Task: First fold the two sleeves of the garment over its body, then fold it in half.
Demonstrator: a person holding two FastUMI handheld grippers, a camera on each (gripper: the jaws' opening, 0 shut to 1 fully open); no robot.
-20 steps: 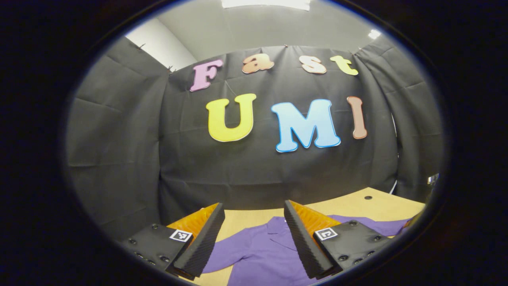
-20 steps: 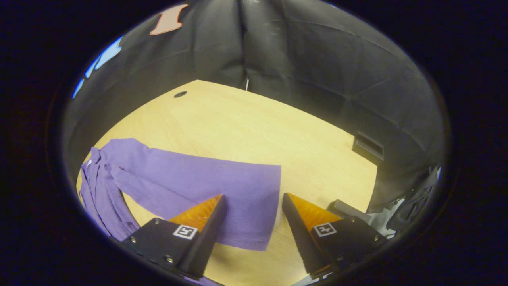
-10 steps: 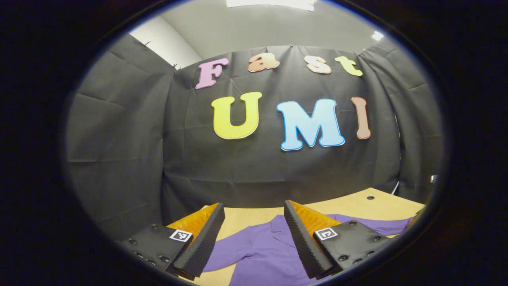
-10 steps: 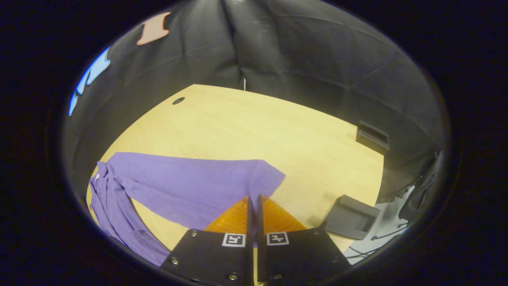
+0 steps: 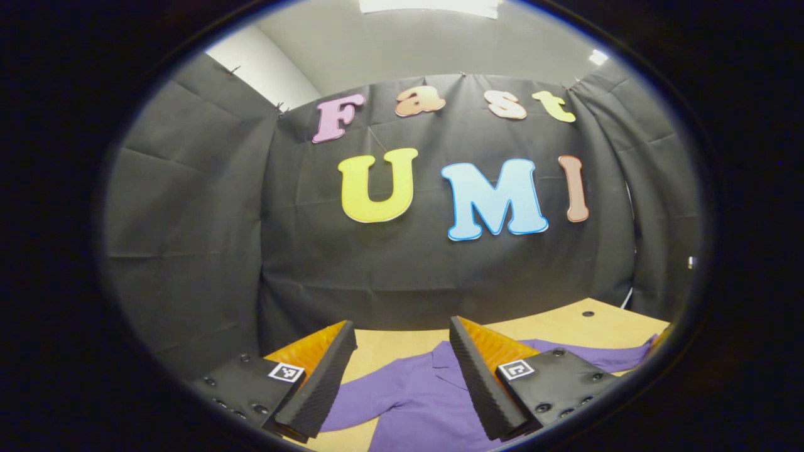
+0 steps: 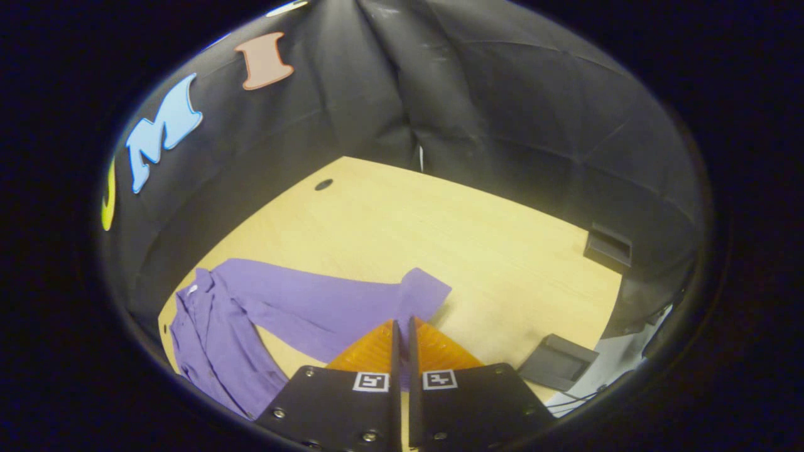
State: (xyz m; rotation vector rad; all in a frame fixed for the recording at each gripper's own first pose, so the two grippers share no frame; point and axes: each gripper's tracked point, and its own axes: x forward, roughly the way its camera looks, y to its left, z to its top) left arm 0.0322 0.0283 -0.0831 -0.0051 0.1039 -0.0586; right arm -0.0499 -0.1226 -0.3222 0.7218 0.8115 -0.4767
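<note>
A purple long-sleeved shirt (image 5: 414, 402) lies spread on the light wooden table (image 5: 565, 326), its collar toward the back wall. In the left gripper view my left gripper (image 5: 402, 342) hangs open above the shirt's collar area, nothing between its fingers. In the right gripper view the shirt's body (image 6: 213, 333) lies at the left and one sleeve (image 6: 326, 304) stretches across the table (image 6: 440, 232). My right gripper (image 6: 402, 326) is shut on that sleeve's cuff end (image 6: 424, 292), which is raised off the table.
A small round hole (image 6: 323, 184) sits in the tabletop near the back. A dark box (image 6: 608, 245) stands at the table's far right edge and a dark tray-like thing (image 6: 556, 364) at its near right. Black cloth walls enclose the table.
My right gripper closed on the sleeve's cuff end and has lifted it, so the sleeve end now bunches upward. The left gripper stays open and has barely moved.
</note>
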